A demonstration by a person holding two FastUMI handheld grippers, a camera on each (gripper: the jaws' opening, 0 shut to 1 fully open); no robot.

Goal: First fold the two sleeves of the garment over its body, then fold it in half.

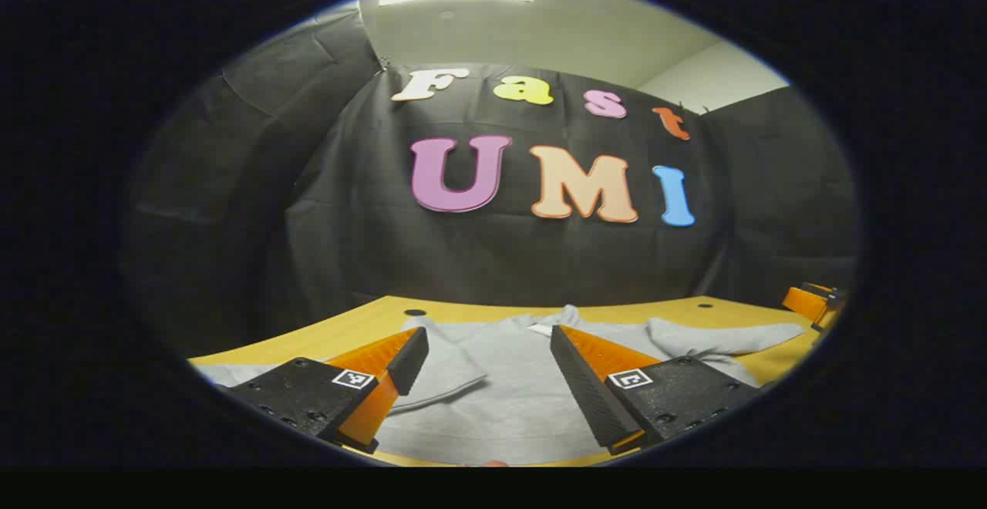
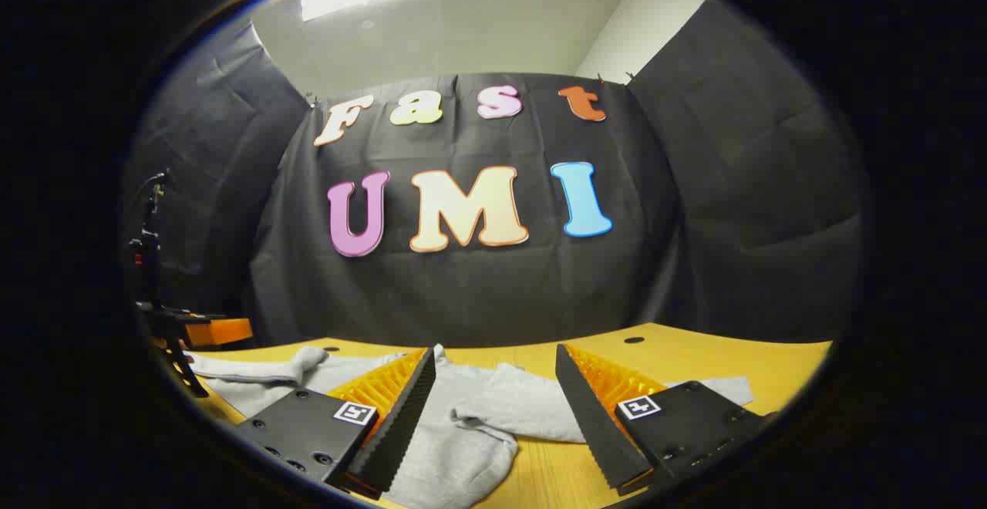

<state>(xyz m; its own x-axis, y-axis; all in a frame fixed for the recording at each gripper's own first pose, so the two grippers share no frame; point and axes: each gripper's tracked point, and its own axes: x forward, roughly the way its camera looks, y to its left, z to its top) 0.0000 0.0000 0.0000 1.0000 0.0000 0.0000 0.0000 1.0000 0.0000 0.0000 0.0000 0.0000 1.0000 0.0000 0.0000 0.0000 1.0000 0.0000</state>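
Grey garment [image 1: 501, 385] lies flat on the yellow table [image 1: 370, 320], spread crosswise in front of both grippers.

Left gripper [image 1: 486, 374]: jaws wide open, holding nothing, low over the cloth. In the left gripper view the body sits at 12 o'clock between the fingers. One sleeve [image 1: 725, 335] runs out toward 2 o'clock, long axis roughly left-right along the table. The right gripper [image 1: 810, 302] shows at 3 o'clock near that sleeve's end.

Right gripper [image 2: 493, 405]: jaws also wide open, empty. In the right gripper view a sleeve [image 2: 532, 412] lies between the fingers at 12 o'clock, running crosswise toward 3 o'clock, its tip passing behind the right finger. Garment [image 2: 455, 447] body at 10–11 o'clock. The other sleeve [image 2: 254, 370] stretches to 9 o'clock, where the left gripper [image 2: 216, 332] sits near its end.

Judgement: sleeves look not yet folded over the body, so this is the start. Each gripper is nearer its own side's sleeve; right sleeve is already in line with the right jaws. Next move likely calls for dropping onto the sleeve and carrying it inward across its long axis. Whether either finger touches cloth: cannot tell.
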